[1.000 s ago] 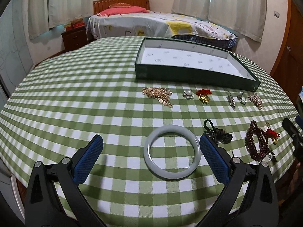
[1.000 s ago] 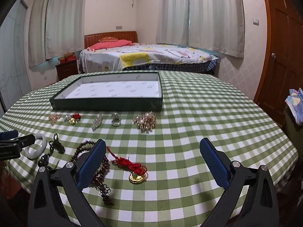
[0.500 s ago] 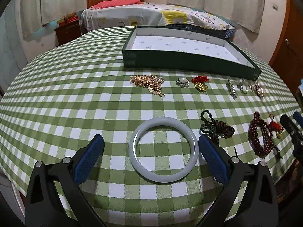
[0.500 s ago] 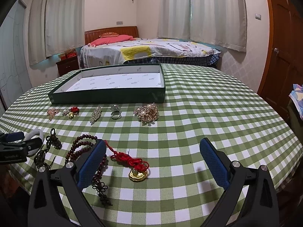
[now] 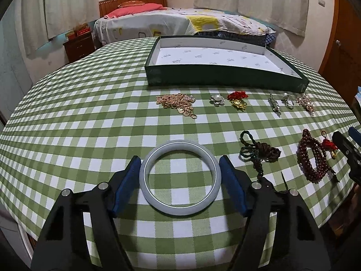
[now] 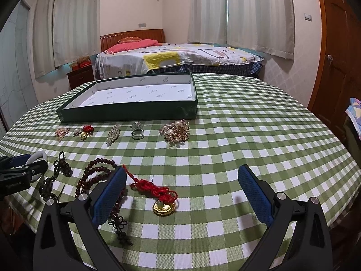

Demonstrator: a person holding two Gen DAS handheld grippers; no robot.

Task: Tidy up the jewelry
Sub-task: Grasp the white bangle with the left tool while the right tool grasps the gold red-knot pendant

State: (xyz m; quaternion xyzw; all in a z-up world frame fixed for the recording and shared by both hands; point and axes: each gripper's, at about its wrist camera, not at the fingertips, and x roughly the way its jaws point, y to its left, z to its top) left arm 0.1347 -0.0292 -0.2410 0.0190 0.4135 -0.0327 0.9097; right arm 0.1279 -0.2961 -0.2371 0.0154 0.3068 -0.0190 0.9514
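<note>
**Bangle clamped by left tongs, right tongs wide**

A table (image 5: 67, 117) under green checked cloth is seen ahead of both tongs. A shallow green tray (image 5: 225, 79) with a white lining is set well beyond the tongs, at the far side of the jewelry; nothing is seen in it.

The left tongs (image 5: 179, 178) are narrowed around a pale bangle (image 5: 155, 199), which is held flat between the blue pads (image 5: 126, 185), touched on both sides. Whether the bangle is lifted or resting on the cloth cannot be told. In the right view the left tongs (image 6: 29, 164) are seen at the far left with the bangle (image 6: 41, 155) in them.

The right tongs (image 6: 180, 187) are spread wide and hold nothing. Dark red beads (image 6: 97, 171) are partly hidden by their left pad, and a red knot charm (image 6: 158, 194) with a gold piece is lying between the fingers, nearer the left one. A dark cord (image 5: 259, 151) is laid just right of the left tongs.

Between tongs and tray, a row of small pieces is set: gold chain (image 5: 178, 102), pearl brooch (image 5: 217, 99), red-and-gold charm (image 5: 238, 100), crystal pin (image 6: 113, 133), ring (image 6: 137, 131) and pearl cluster (image 6: 176, 131).
</note>
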